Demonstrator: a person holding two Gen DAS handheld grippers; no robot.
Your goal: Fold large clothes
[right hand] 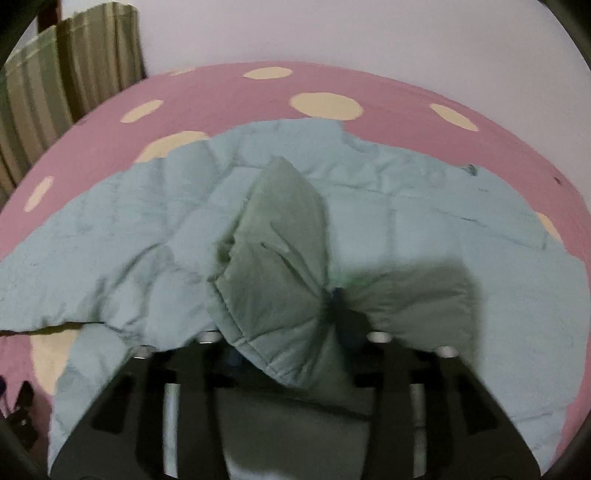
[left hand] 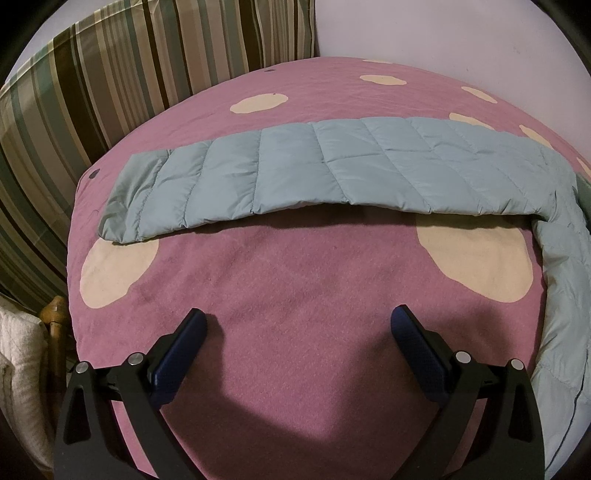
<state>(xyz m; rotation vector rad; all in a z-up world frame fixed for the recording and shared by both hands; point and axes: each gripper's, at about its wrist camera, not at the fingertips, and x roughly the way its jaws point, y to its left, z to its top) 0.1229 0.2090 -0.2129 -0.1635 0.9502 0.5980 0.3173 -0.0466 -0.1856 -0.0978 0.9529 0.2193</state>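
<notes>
A light blue quilted jacket (left hand: 314,170) lies on the pink blanket with cream dots (left hand: 295,295). One sleeve stretches flat across the left wrist view. My left gripper (left hand: 299,321) hovers open over bare blanket in front of that sleeve, touching nothing. In the right wrist view the jacket's body (right hand: 424,221) spreads wide, and a fold showing grey-green lining (right hand: 280,258) lies bunched over my right gripper (right hand: 288,325). Its jaws stand partly apart with the fold draped between and over them. Only one dark blue fingertip (right hand: 345,314) shows; the other is hidden under cloth.
Striped curtains (left hand: 110,74) hang at the back left, beside a plain pale wall (left hand: 443,33). A wooden post (left hand: 53,314) and white quilted fabric (left hand: 18,350) sit off the bed's left edge. The blanket's near-left edge drops away in the right wrist view.
</notes>
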